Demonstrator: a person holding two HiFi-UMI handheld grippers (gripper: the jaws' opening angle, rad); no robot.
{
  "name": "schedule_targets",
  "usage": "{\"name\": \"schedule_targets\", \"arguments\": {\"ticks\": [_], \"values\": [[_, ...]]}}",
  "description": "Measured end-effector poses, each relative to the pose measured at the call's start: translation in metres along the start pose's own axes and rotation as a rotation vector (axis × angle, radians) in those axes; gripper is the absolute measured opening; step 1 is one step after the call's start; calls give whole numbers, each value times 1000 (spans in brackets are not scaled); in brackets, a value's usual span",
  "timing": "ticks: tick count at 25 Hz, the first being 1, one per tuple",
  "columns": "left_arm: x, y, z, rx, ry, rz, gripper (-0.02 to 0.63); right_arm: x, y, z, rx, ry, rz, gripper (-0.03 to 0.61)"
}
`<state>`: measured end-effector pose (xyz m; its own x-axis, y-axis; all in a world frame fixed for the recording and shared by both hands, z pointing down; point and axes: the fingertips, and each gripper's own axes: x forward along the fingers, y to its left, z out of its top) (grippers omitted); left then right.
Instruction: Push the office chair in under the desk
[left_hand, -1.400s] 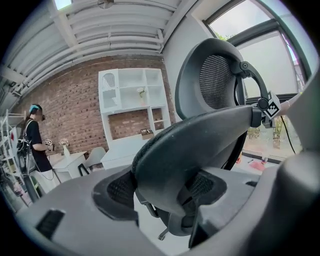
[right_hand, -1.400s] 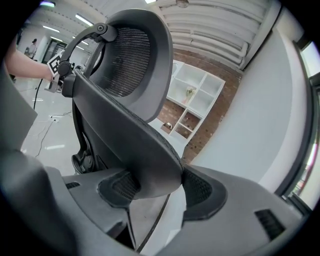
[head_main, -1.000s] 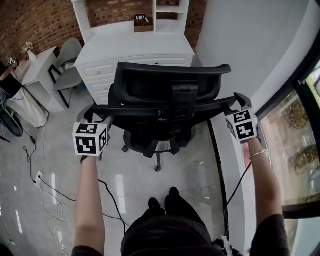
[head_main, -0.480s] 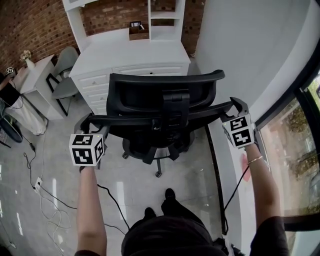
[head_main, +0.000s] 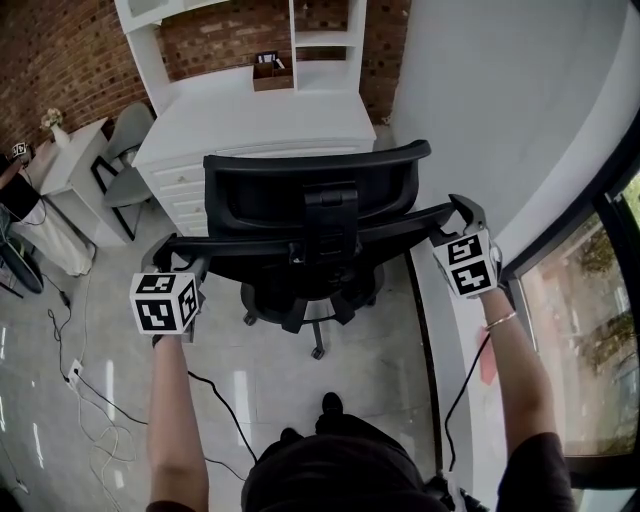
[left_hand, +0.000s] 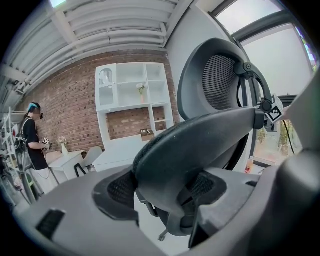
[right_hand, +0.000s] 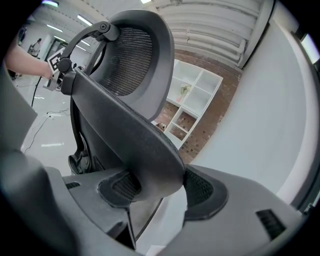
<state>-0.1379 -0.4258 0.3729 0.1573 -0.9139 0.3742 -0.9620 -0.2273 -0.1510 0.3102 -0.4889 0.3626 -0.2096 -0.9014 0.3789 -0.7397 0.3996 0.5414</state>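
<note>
A black mesh office chair (head_main: 310, 200) stands with its back toward me, in front of the white desk (head_main: 270, 115) with drawers and shelves. My left gripper (head_main: 175, 258) is shut on the left end of the chair's wide back rim (left_hand: 200, 135), its pads (left_hand: 122, 187) pressed on either side. My right gripper (head_main: 458, 215) is shut on the right end of the same rim (right_hand: 130, 135), which fills the space between its pads (right_hand: 200, 190). The chair's seat is partly hidden by the backrest; its wheeled base (head_main: 315, 320) shows below.
A white wall (head_main: 480, 100) runs close along the chair's right, with a window (head_main: 590, 330) behind it. A small grey chair (head_main: 125, 140) and white side table (head_main: 70, 140) stand left of the desk. Cables (head_main: 90, 400) trail on the glossy floor. A person (left_hand: 34, 145) stands far left.
The chair and both grippers have moved forward toward the desk, and the gap between chair and desk has shrunk. Both grips on the back rim are unchanged.
</note>
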Motion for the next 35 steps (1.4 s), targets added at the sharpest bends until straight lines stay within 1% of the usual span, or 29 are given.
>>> {"name": "schedule_targets", "arguments": {"ticks": [4, 6, 14, 23, 28, 33, 35], "values": [[56, 21, 16, -18, 22, 14, 287, 60, -18, 15, -11, -8, 15, 245], [69, 27, 20, -20, 25, 12, 287, 73, -22, 19, -13, -6, 16, 245], [64, 27, 25, -16, 19, -3, 287, 62, -22, 20, 3, 14, -2, 245], [75, 27, 26, -15, 14, -13, 287, 62, -23, 16, 5, -15, -10, 245], [77, 27, 27, -10, 9, -21, 287, 62, -22, 15, 15, -13, -6, 244], [74, 27, 26, -15, 19, -29, 288, 60, -23, 14, 43, 15, -7, 244], [71, 27, 24, -20, 24, -30, 290, 57, -24, 12, 83, 24, -17, 245]]}}
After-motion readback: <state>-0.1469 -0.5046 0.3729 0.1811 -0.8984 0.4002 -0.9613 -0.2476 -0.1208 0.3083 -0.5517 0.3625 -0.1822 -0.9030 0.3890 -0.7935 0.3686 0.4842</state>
